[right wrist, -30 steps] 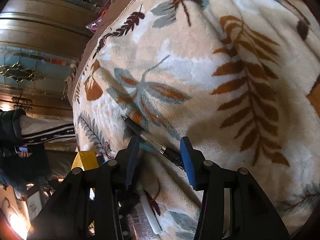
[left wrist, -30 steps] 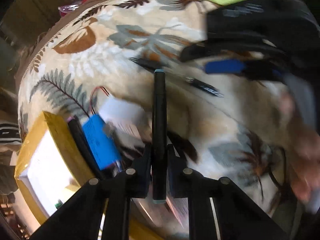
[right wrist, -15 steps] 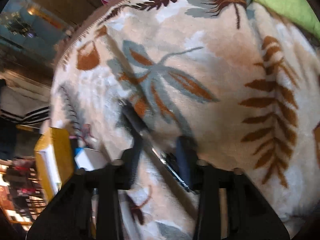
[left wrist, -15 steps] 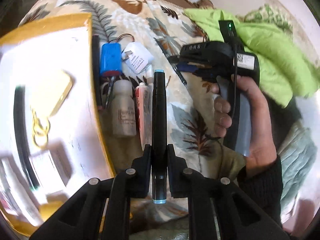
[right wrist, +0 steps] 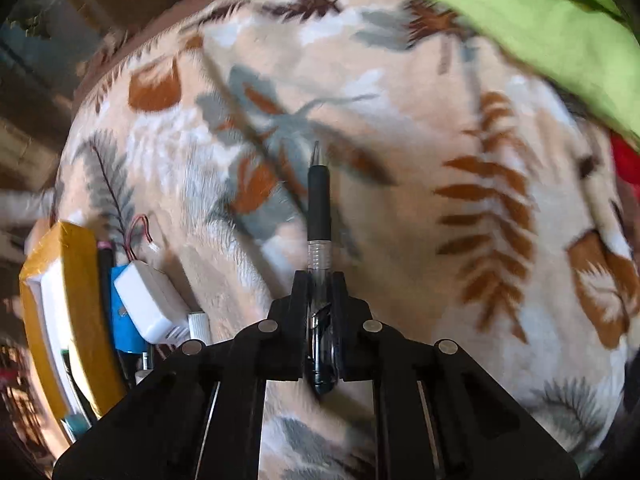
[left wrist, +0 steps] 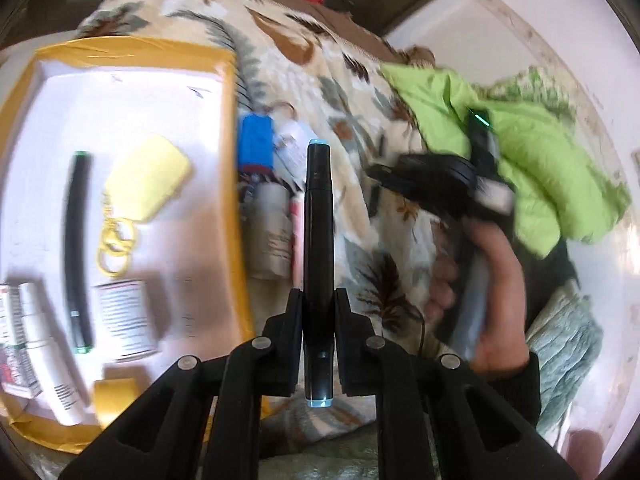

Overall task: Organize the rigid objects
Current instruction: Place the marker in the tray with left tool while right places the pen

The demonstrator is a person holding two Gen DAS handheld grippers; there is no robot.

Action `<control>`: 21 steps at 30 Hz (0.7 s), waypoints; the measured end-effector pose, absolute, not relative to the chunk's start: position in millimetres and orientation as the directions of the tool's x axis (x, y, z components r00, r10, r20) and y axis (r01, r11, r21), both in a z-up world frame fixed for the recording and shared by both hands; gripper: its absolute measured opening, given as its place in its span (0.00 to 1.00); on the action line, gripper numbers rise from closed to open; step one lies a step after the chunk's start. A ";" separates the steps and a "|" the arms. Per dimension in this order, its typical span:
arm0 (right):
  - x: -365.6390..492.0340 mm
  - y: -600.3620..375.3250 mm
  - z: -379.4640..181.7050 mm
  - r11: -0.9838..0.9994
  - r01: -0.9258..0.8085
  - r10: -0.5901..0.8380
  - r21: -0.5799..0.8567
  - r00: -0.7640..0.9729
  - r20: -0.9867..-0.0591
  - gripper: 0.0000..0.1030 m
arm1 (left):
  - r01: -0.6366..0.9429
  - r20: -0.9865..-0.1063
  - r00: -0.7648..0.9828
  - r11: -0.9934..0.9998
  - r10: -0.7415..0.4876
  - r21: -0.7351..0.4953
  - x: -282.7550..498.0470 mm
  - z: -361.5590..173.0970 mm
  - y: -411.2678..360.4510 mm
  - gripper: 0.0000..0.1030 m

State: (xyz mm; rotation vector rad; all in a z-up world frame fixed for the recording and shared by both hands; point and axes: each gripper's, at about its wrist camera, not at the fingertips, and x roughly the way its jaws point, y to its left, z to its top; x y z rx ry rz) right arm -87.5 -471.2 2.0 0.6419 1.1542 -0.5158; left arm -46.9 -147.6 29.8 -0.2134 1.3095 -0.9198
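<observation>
A: How do we hold our left gripper (left wrist: 318, 300)?

B: Tilted down over the leaf-patterned fleece blanket (left wrist: 360, 80), clamped on a black marker with pale blue ends (left wrist: 318, 216), just right of the yellow-rimmed white tray (left wrist: 234, 128).

A: And our right gripper (right wrist: 320, 280)?

B: Aimed steeply down, its jaws pinching a clear ballpoint pen with a black rubber grip (right wrist: 319, 204), tip forward above the blanket. A bare hand (left wrist: 496, 292) wraps its handle.
</observation>
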 end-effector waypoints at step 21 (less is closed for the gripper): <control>-58.3 -261.1 7.3 0.838 0.436 0.205 0.327 0.305 -0.930 0.10 | 0.171 -0.873 0.196 0.892 -0.447 -0.418 40.7 -12.6 -41.8 0.13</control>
